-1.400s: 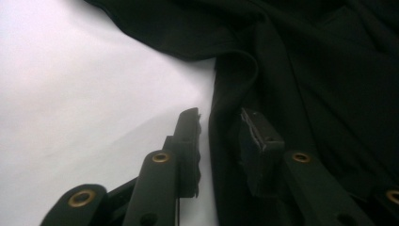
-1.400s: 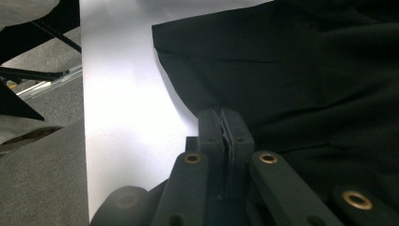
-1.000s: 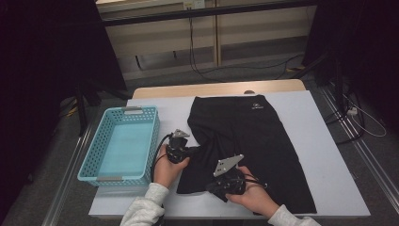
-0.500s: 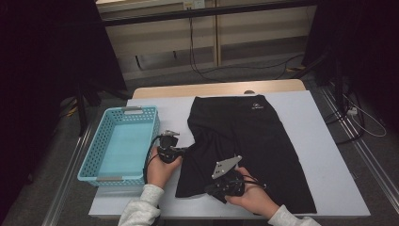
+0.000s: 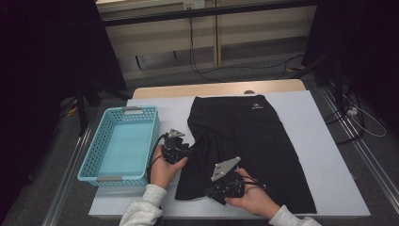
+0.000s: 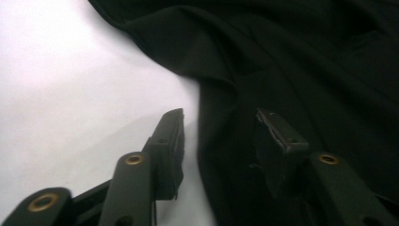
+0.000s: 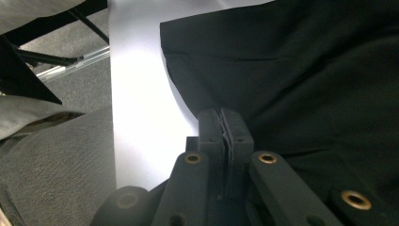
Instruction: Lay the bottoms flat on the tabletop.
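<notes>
While the black garment lies flat on the white bench right of the blue basket | left gripper: jaws just opened, apart at the garment's left edge, gripping nothing | right gripper: jaws pinched shut on the near hem.

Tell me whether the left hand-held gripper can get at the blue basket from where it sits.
Probably yes. The left hand-held gripper sits at the edge of the black garment, jaws apart with no cloth pinched between them, and the blue basket lies just beside that hand with only bare table between.
</notes>
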`<action>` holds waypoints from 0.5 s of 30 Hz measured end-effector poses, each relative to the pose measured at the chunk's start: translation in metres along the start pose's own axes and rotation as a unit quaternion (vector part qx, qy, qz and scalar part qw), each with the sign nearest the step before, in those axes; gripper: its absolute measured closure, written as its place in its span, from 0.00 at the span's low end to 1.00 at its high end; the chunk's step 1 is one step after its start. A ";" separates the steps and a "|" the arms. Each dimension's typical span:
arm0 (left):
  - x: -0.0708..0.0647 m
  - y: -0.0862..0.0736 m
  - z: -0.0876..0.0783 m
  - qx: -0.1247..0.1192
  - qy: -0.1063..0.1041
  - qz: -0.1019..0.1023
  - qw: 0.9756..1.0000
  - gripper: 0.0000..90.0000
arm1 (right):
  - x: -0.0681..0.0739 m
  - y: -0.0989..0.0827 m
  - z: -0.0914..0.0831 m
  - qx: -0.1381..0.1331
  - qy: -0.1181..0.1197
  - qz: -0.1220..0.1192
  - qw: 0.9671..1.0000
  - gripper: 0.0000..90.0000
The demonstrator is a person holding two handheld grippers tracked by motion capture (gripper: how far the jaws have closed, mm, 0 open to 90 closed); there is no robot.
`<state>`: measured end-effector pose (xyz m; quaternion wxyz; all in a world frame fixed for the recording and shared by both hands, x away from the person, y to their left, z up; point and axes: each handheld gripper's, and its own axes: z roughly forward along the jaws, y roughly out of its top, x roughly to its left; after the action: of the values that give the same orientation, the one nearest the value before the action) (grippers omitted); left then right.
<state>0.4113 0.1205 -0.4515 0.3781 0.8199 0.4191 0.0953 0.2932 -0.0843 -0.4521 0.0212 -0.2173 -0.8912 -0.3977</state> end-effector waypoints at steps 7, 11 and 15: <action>-0.001 0.002 0.007 -0.007 -0.009 -0.003 1.000 0.68 | 0.004 -0.002 -0.002 0.003 0.007 -0.007 1.000 0.99; -0.001 0.003 0.007 -0.004 -0.005 -0.002 1.000 0.72 | 0.004 -0.002 -0.003 0.003 0.008 -0.005 1.000 0.99; -0.001 0.003 0.006 0.004 -0.006 0.000 1.000 0.83 | 0.004 -0.003 -0.003 0.002 0.009 0.000 1.000 0.99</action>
<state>0.4152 0.1151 -0.4536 0.3773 0.8221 0.4170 0.0885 0.2881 -0.0872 -0.4516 0.0293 -0.2133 -0.8918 -0.3979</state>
